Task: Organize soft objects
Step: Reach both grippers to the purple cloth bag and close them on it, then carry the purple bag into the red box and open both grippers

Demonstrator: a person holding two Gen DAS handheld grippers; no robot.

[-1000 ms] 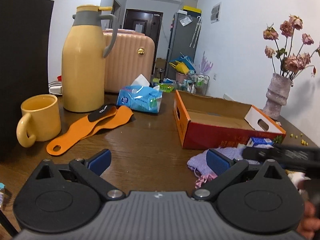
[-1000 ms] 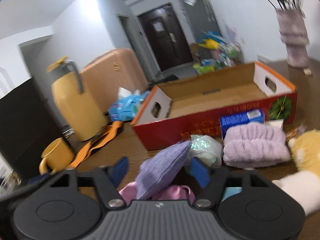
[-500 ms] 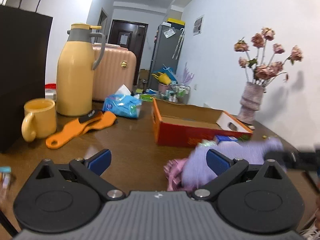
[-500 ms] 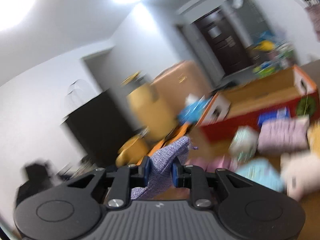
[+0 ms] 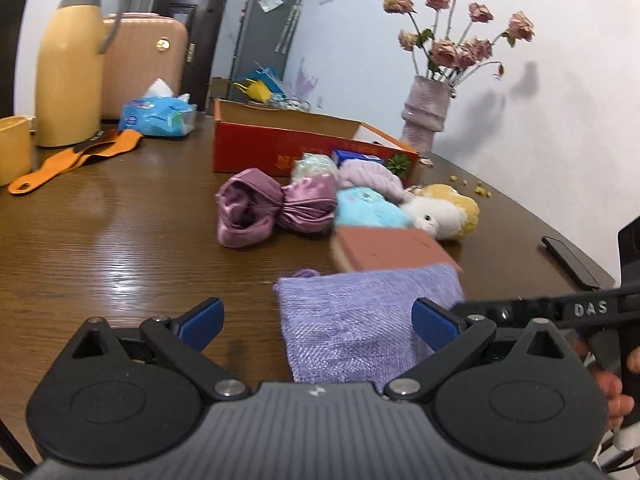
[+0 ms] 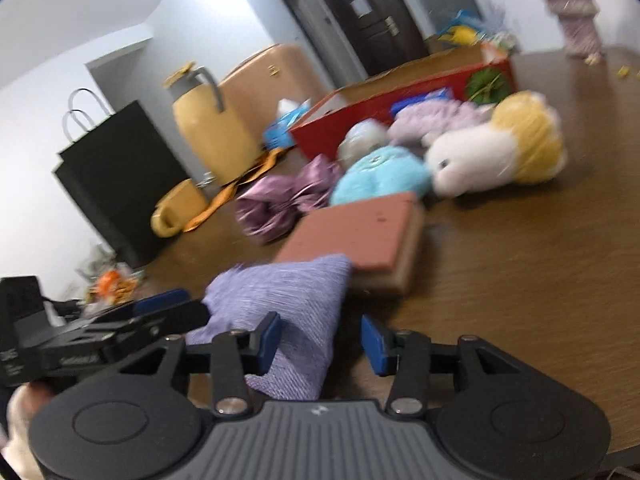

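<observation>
- State: the lilac knitted cloth point(image 5: 368, 324) lies on the bench point(image 5: 120, 248) at the near edge. The left claw point(image 5: 318, 320) stands wide open around it, pads not pressing.
- The right claw point(image 6: 320, 340) has just been opening; the cloth point(image 6: 280, 312) sits between its pads, brushing the left one, and is not clamped.
- Risk: with neither claw gripping, a lift now would leave the cloth behind or drag it by one corner.
- Risk: the cloth's far corner overlaps the brick-red sponge block point(image 6: 360, 236); a deep pinch may catch both.
- Risk: the two claws sit close together, so a closing motion could strike the other tool.
- Risk: the red cardboard box point(image 5: 280, 140) stands behind the plush toy point(image 6: 496, 148) and satin scrunchie point(image 5: 272, 208); a low carry could sweep them aside.
</observation>
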